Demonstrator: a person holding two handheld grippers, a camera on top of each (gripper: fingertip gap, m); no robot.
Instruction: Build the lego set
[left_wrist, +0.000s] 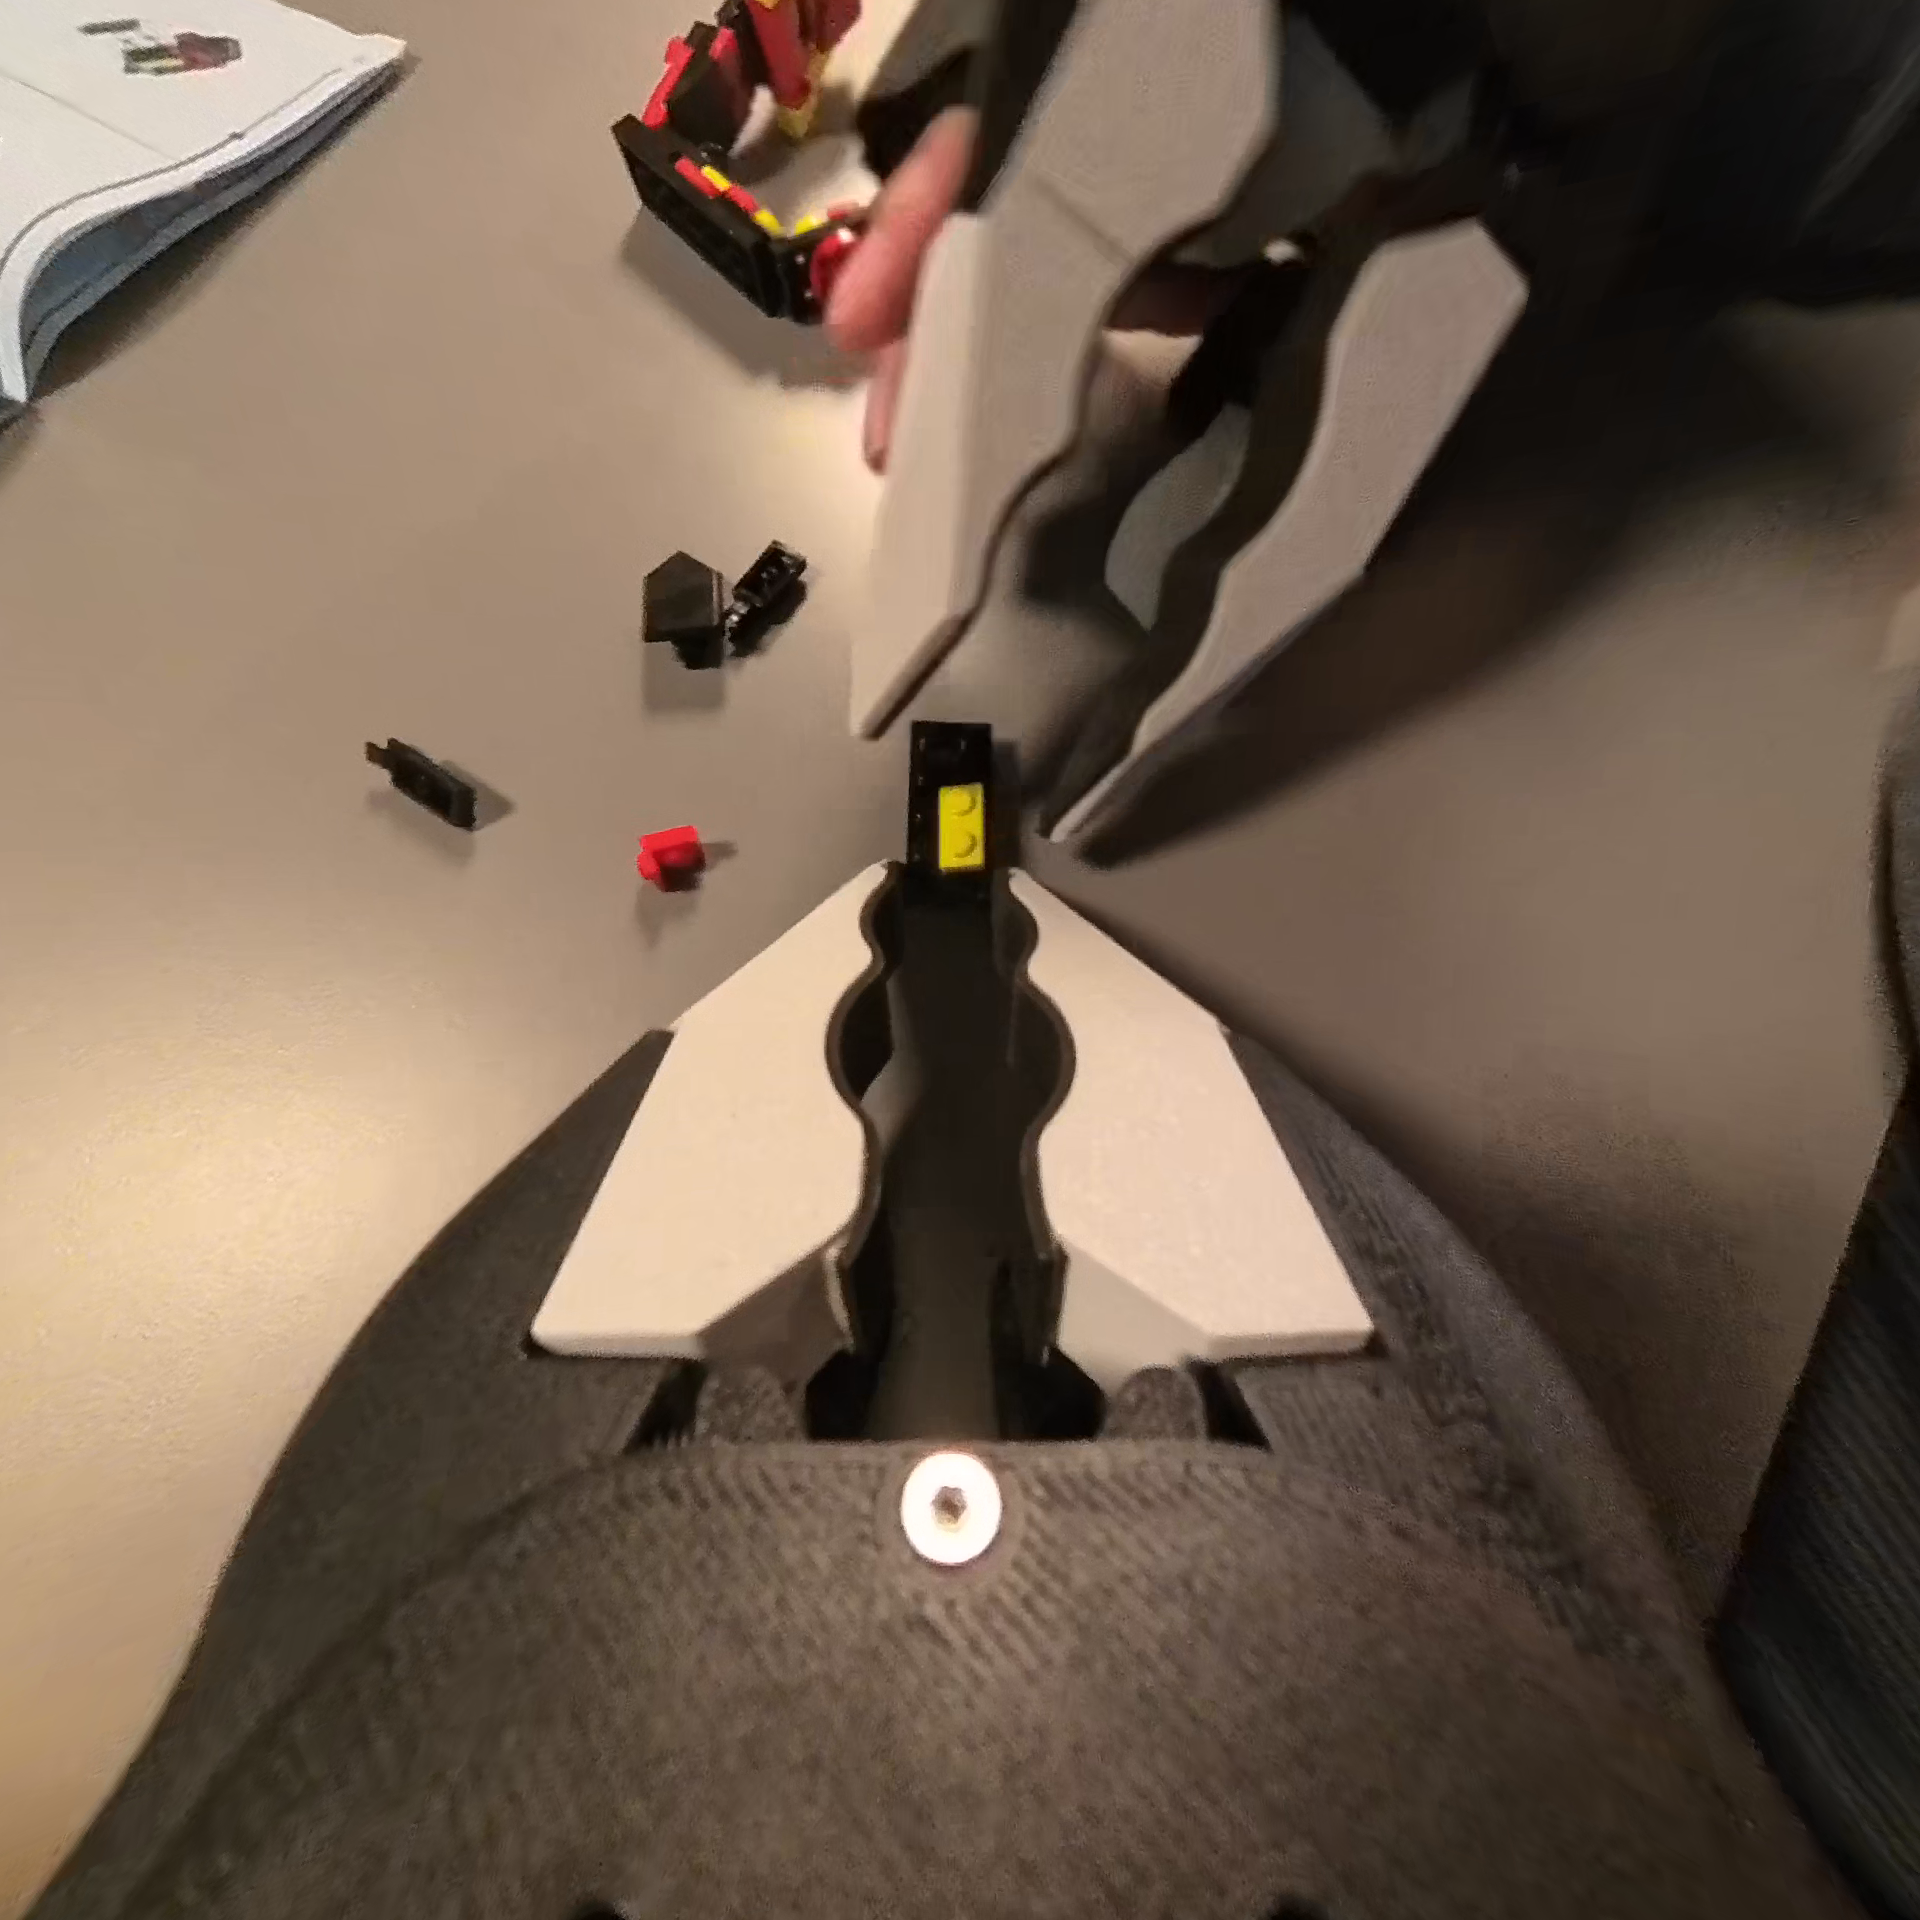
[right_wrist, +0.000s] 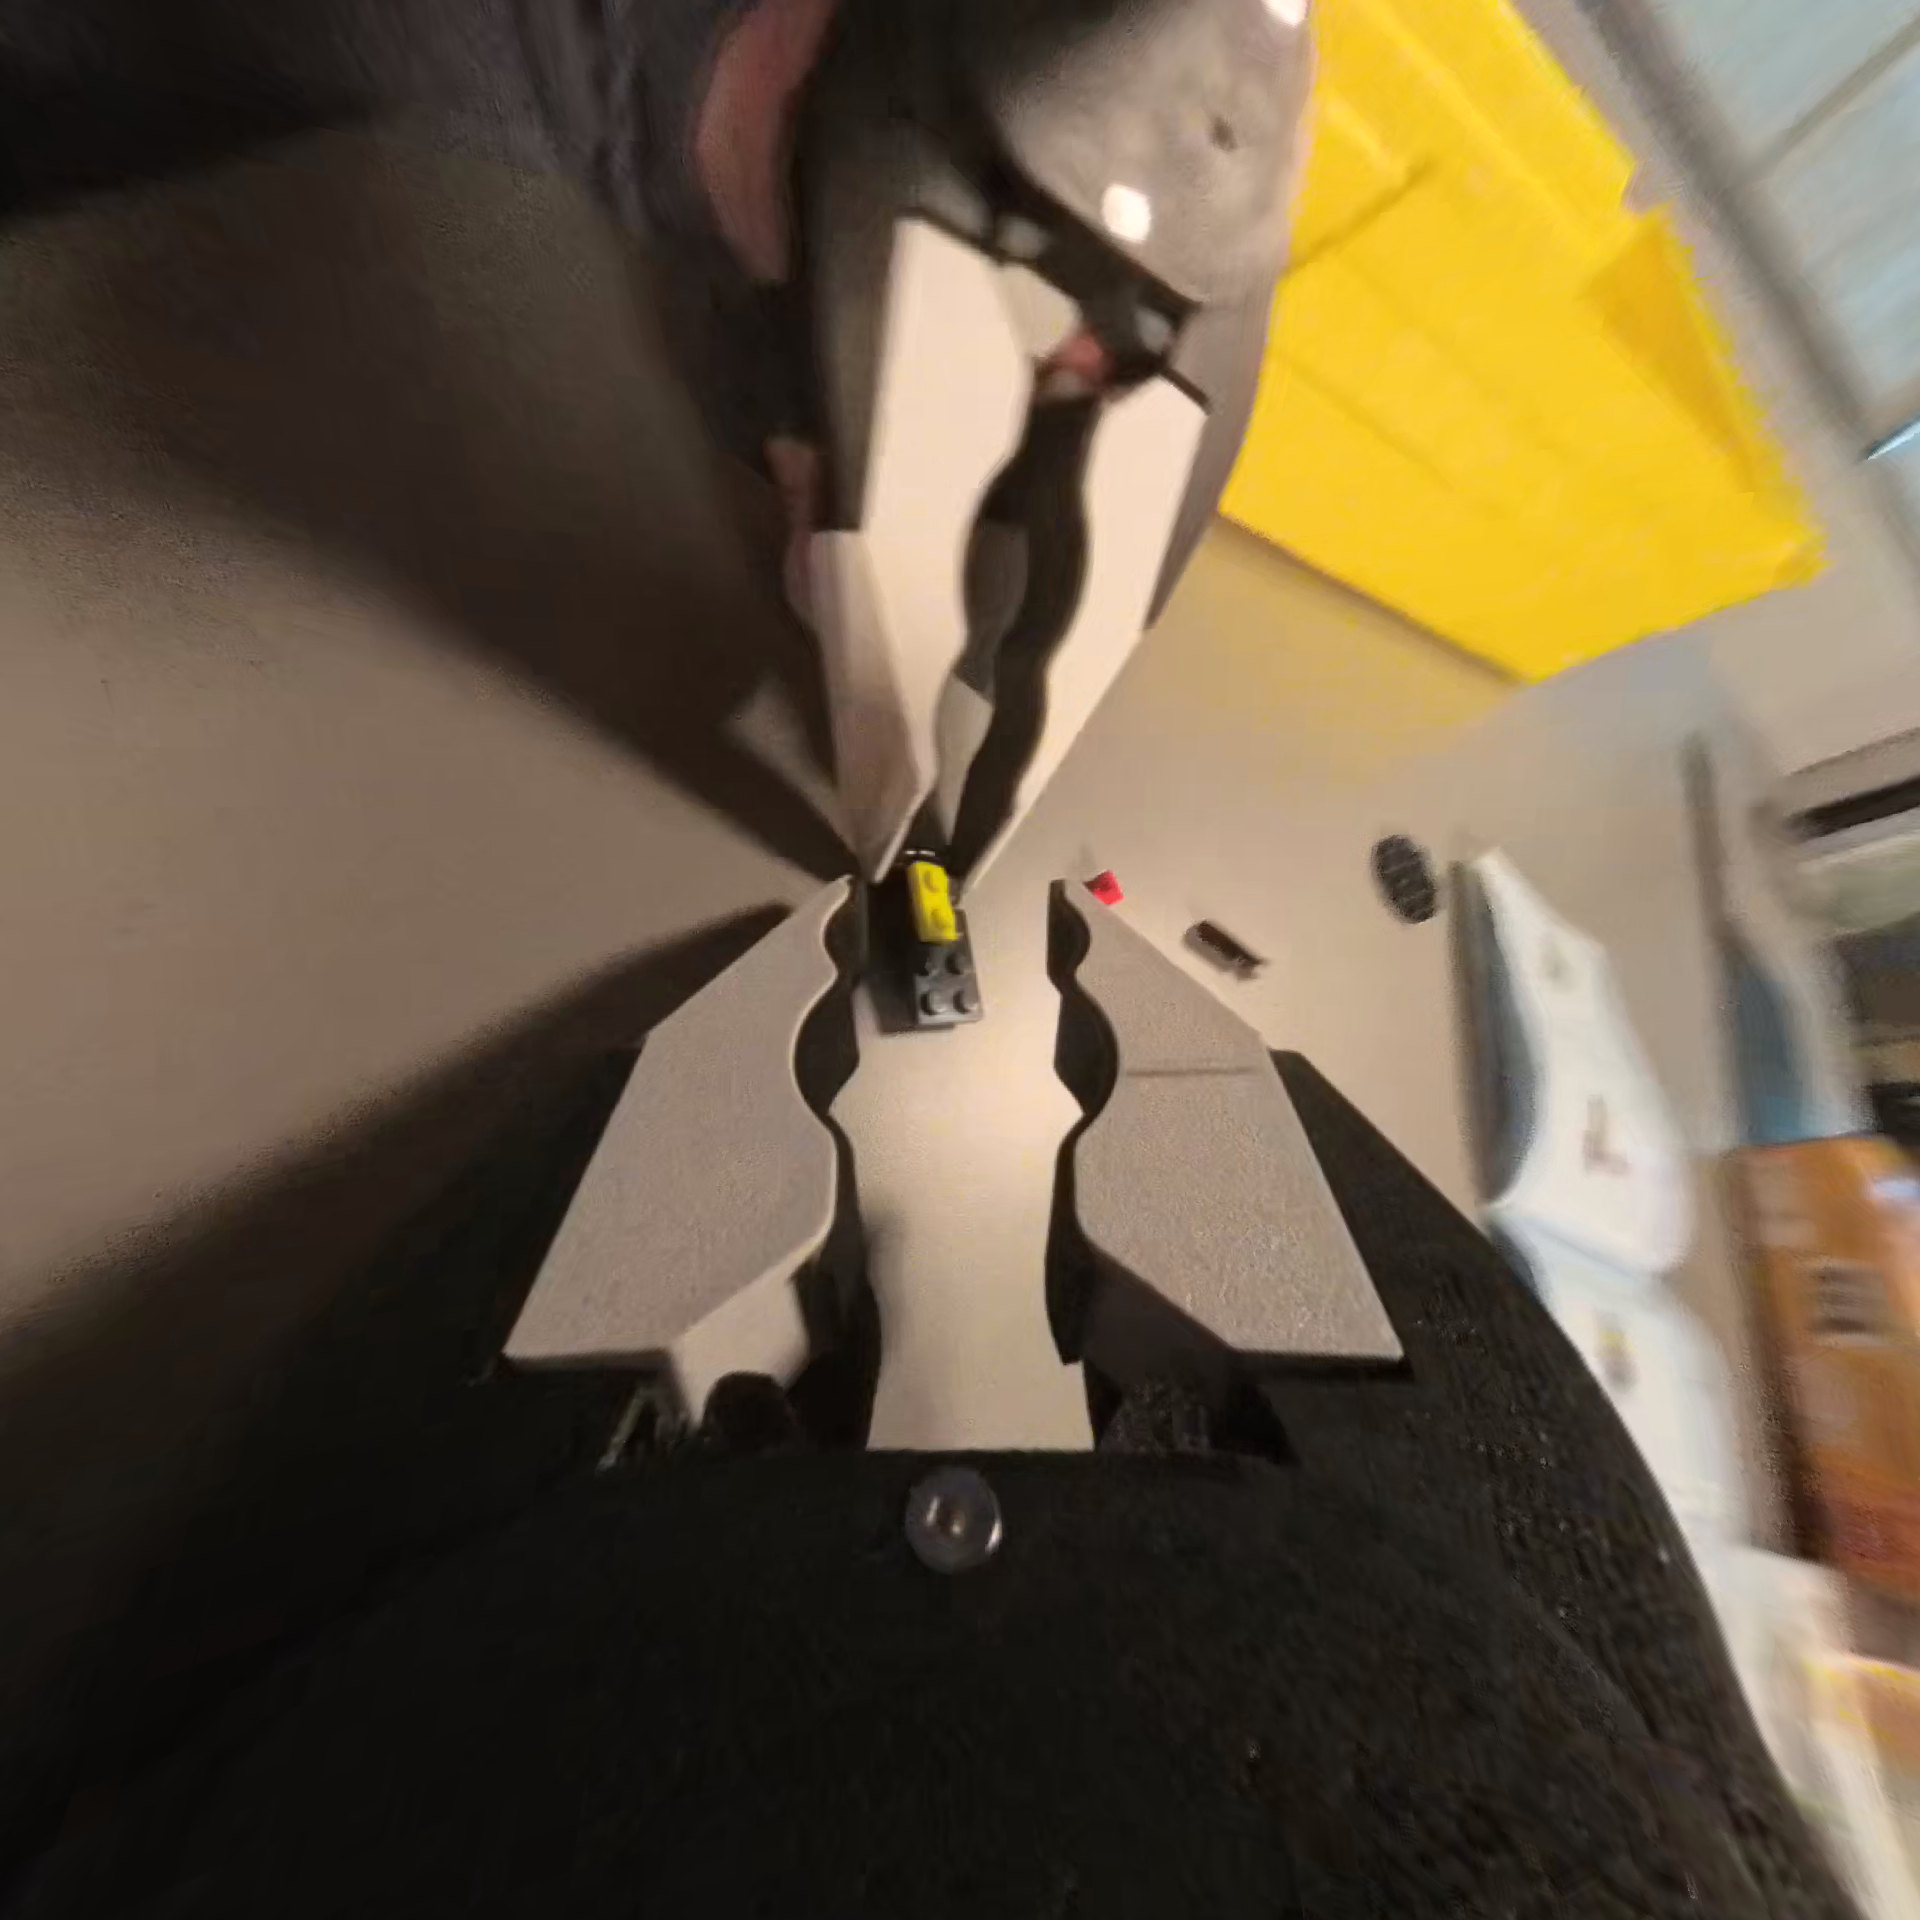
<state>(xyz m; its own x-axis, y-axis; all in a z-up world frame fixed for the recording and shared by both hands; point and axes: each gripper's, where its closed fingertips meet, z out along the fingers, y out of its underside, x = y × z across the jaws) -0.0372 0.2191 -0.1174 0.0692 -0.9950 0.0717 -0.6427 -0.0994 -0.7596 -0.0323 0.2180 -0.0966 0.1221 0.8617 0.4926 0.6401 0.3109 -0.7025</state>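
Note:
My left gripper is shut on the near end of a black plate that carries a yellow two-stud piece, held low over the tan table. My right gripper is open, and its fingers straddle the plate's free end with the yellow piece beyond. One finger lies close beside the plate; contact cannot be told. In the left wrist view the right gripper reaches in from the upper right. In the right wrist view the left gripper comes down from above.
A partly built red, black and yellow model lies at the back beside a hand. Loose black pieces and a small red piece lie to the left. An instruction booklet is far left. A yellow bin stands beyond. The grippers are tip to tip, or close to it.

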